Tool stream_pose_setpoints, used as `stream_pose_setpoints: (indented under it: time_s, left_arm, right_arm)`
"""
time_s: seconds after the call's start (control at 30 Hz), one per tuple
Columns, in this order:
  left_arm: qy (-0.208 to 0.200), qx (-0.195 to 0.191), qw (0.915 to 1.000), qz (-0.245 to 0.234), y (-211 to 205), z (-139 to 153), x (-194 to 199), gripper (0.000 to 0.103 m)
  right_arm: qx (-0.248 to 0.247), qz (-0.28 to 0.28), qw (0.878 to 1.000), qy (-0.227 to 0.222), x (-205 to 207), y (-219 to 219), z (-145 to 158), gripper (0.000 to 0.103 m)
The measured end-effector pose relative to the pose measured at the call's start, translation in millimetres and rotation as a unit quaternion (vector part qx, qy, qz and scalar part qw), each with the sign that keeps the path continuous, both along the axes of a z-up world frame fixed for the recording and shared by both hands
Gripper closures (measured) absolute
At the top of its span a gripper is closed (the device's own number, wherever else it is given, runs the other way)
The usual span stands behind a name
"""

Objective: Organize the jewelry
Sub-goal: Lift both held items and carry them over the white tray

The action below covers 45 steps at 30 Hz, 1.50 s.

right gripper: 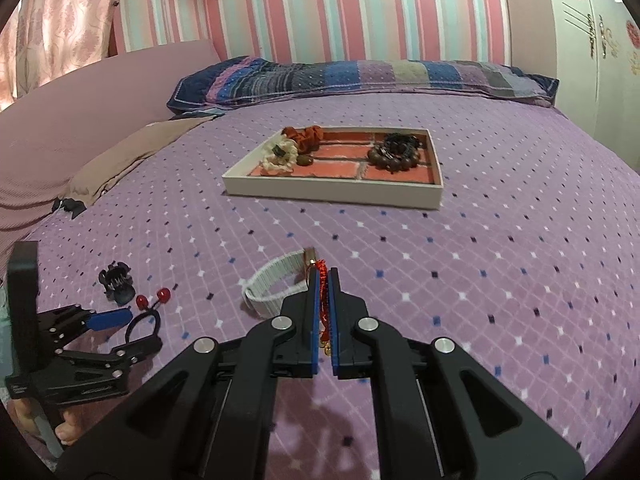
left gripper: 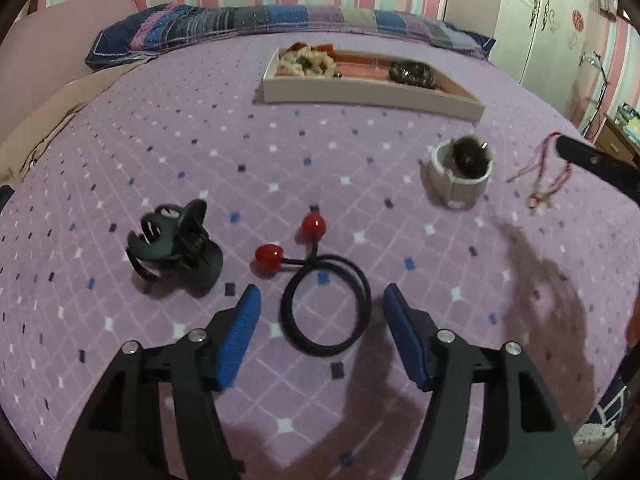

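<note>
Across the purple quilt (left gripper: 360,152), the left gripper (left gripper: 322,304) hangs with jaws spread either side of the black hair tie (left gripper: 326,304) at lower centre (the right gripper (right gripper: 323,276), further off, pinches a red cord bracelet (right gripper: 325,304)).

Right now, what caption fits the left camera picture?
Open left gripper over a black hair tie on the purple bed.

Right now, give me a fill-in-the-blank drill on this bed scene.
1. The left claw hangs open over the black hair tie with two ____ beads.
2. The right claw is shut on a ____ string bracelet.
3. The brown bead bracelet lies in the ____.

Missing: red; red; tray
</note>
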<state>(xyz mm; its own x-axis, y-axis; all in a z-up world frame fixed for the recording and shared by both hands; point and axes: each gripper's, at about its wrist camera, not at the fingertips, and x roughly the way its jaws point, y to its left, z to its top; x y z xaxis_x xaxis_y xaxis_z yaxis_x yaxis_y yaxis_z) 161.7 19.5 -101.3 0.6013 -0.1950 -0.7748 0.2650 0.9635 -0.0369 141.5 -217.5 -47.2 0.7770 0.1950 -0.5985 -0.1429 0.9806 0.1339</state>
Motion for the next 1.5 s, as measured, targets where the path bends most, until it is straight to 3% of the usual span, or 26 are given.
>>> stream_pose_setpoints:
  time_s: [0.1,0.2,0.27,0.43,0.67,0.93,1.1,1.3,1.5]
  left_arm:
    - [-0.007,0.006,0.9999,-0.009,-4,-1,0,0.053]
    - [-0.007,0.004,0.9999,-0.015,-6,-1,6,0.088]
    - [-0.004,0.002,0.9999,-0.014,-8,0,11,0.096]
    - [-0.006,-0.002,0.9999,-0.015,-15,10,19,0.097]
    - [-0.035,-0.019,0.9989,-0.026,-43,51,46,0.097]
    - [-0.053,-0.063,0.9963,-0.025,-80,103,125,0.097]
    - [-0.053,-0.055,0.997,-0.014,-99,113,186,0.097]
    - [-0.029,-0.028,0.9992,0.001,-114,94,258,0.097]
    - [0.024,-0.008,0.9993,0.028,-113,45,309,0.097]
  right_arm:
    - [-0.009,-0.007,1.0,0.001,-7,-5,-3,0.098]
    - [-0.007,-0.016,1.0,0.002,-8,-13,-4,0.098]
    - [-0.003,-0.021,1.0,0.001,-8,-19,-5,0.098]
    - [-0.002,-0.028,1.0,-0.007,-5,-30,-1,0.098]
    - [-0.003,-0.031,0.999,-0.023,21,-46,13,0.098]
    - [-0.015,-0.034,0.999,-0.033,93,-56,34,0.098]
    - [-0.006,-0.037,0.999,-0.009,155,-64,35,0.098]
    - [-0.012,-0.042,0.998,0.036,227,-66,16,0.098]
    - [-0.027,-0.046,0.995,0.088,276,-64,-18,0.098]
